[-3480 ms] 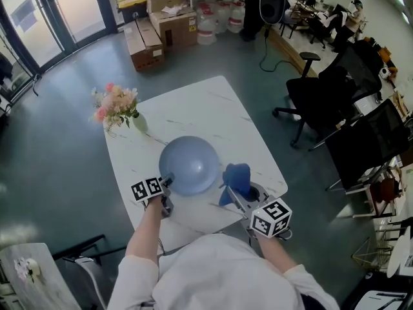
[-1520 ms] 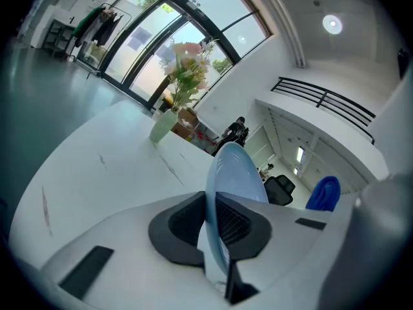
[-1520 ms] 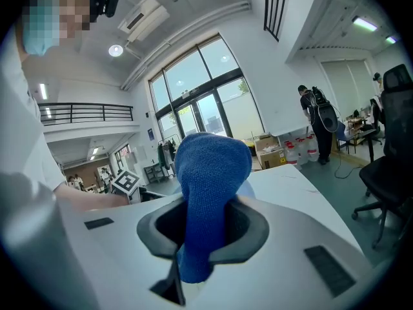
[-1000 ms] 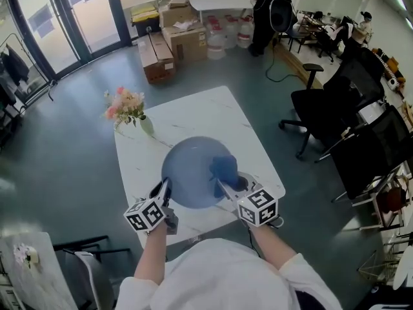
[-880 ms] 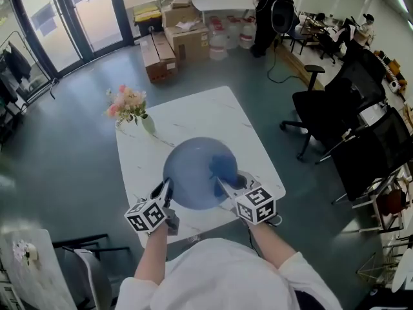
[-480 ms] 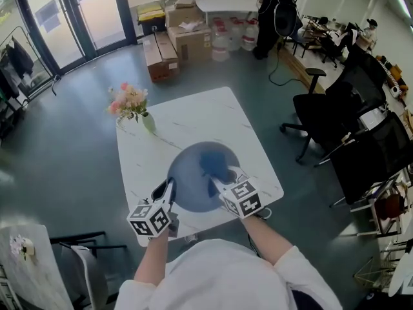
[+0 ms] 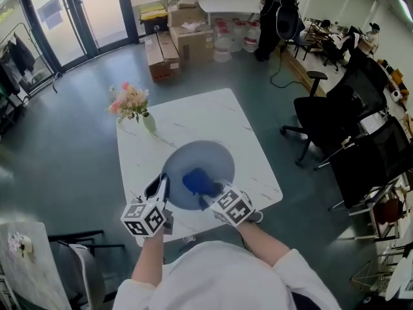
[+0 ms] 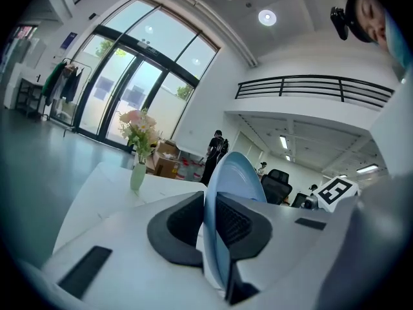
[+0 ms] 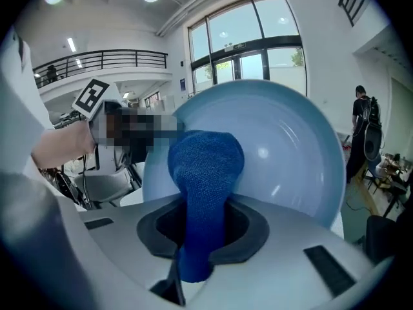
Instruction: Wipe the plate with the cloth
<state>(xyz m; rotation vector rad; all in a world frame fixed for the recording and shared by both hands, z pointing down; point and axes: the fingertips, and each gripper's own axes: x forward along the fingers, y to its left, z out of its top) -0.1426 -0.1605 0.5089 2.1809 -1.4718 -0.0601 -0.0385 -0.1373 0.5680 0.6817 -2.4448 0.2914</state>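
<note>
**A:** Left gripper, jaws?

**B:** Nearly together, pinching the rim of the plate. The rim runs edge-on between the two pads, and the rest of the plate rises beyond the fingertips. It sits over the near part of the table.

**A:** Right gripper?

**B:** Clamped on the cloth. A bunched blue wad sticks out past the fingertips. It looks pressed against the plate's hollow face, straight ahead of the jaws.

**A:** How will the things handle?

**B:** The plate is stiff and smooth, with glossy highlights on it, so I judge it slippery. It is probably breakable, though I can't tell the material. It is held at one spot on the rim only, so I expect it to swing about the pads under pressure. Seat the rim deep between the pads and wipe lightly. The cloth is a soft knit, light, and gives under any push. Best held at its gathered middle, as now, so the wad leads the fingertips.

**A:** Anything hidden?

**B:**
- The cloth's tail drops out of sight between the right pads, so its length is unknown.
- The left gripper view shows the plate edge-on only, so its face can't be checked from there.
- The plate's underside shows in no view.
- In the head view the marker cube covers the right jaws.
- I can't tell whether the plate's far edge touches the table.
</note>
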